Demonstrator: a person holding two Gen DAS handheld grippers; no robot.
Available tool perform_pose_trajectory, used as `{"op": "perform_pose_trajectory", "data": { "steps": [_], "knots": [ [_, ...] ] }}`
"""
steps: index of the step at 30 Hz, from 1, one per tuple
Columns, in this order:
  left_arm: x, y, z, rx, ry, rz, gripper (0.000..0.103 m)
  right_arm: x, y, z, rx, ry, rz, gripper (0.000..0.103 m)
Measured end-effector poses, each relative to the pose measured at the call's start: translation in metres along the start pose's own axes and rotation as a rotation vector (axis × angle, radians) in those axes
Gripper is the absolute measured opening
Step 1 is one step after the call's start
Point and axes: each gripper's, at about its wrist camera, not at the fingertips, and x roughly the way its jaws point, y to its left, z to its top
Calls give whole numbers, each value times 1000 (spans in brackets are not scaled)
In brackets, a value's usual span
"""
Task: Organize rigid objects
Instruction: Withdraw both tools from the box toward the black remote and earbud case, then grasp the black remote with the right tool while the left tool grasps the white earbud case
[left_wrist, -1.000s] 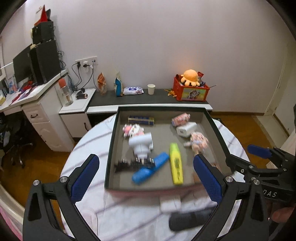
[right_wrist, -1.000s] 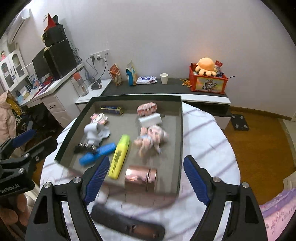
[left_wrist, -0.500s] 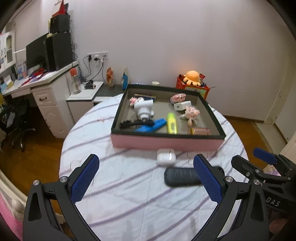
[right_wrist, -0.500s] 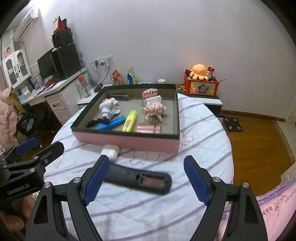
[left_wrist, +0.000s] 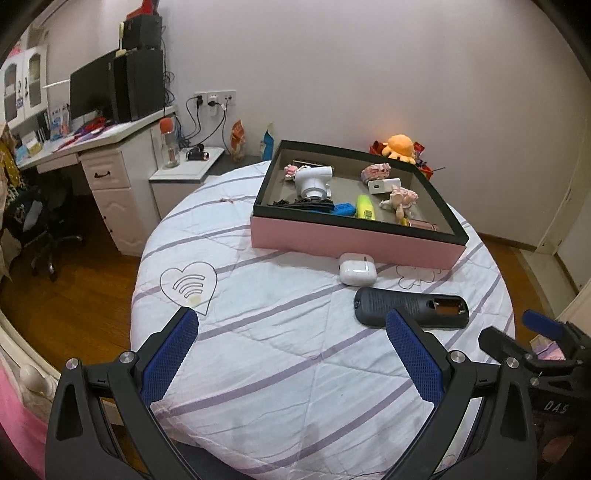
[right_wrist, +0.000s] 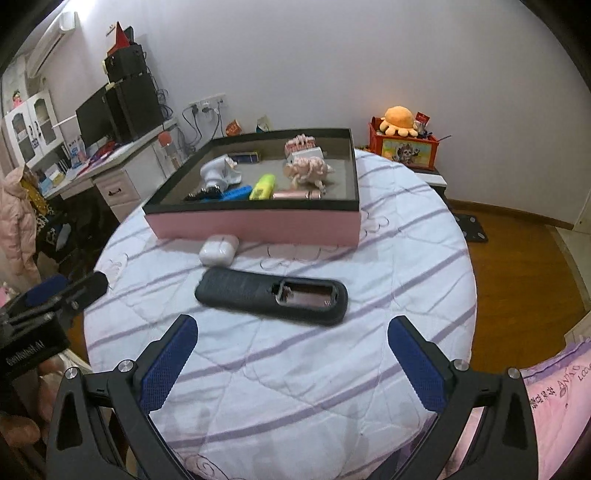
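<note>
2 items are left outside the tray (right_wrist: 255, 223) on the quilted round table (right_wrist: 332, 369): a black remote control (right_wrist: 271, 296) and a white earbud case (right_wrist: 218, 250). The remote is laid back-up with its battery compartment uncovered, and its long axis runs left to right, across the line of the right gripper (right_wrist: 291, 363). It sits just ahead of that gripper, roughly centred between the 2 blue pads. From the left gripper (left_wrist: 291, 363) the same remote (left_wrist: 411, 307) is seen ahead and to the right, close beyond the right-hand pad, so the right gripper is judged the nearer and better aligned. The earbud case (left_wrist: 357, 268) lies between the remote and the tray's pink front wall, near both but touching neither as far as can be told.

Both grippers are held with jaws spread wide and nothing between them.

The tray — pink outside, dark-rimmed, grey inside (left_wrist: 354, 236) — is already well filled: a white gadget (right_wrist: 218, 173), a black comb-like item (left_wrist: 303, 203), a blue bar (right_wrist: 236, 193), a yellow highlighter (right_wrist: 263, 186), a rose-gold tube (right_wrist: 297, 194), a pink doll (right_wrist: 308, 170), a white charger (left_wrist: 384, 185), a pink toy (right_wrist: 300, 143) and a small dark box (right_wrist: 245, 157).

A grip across the remote's narrow width is judged the likely next move — the jaws already straddle its short axis.
</note>
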Motion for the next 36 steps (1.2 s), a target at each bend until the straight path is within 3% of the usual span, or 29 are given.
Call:
{"op": "perform_pose_trajectory", "data": {
  "steps": [10,22,31,36],
  "knots": [
    [-2,-2,-5,13,1,1,103,2,-2,-3,-16,16,14,103],
    [12,-4,-3,9,17,24,103,56,-17,5,-213,126,8,103],
    [38,-17,1,13,61,59,103,96,-8,20,-374,166,78,103],
    [51,-18,2,12,89,81,103,118,-3,24,-499,202,214,103]
  ]
}}
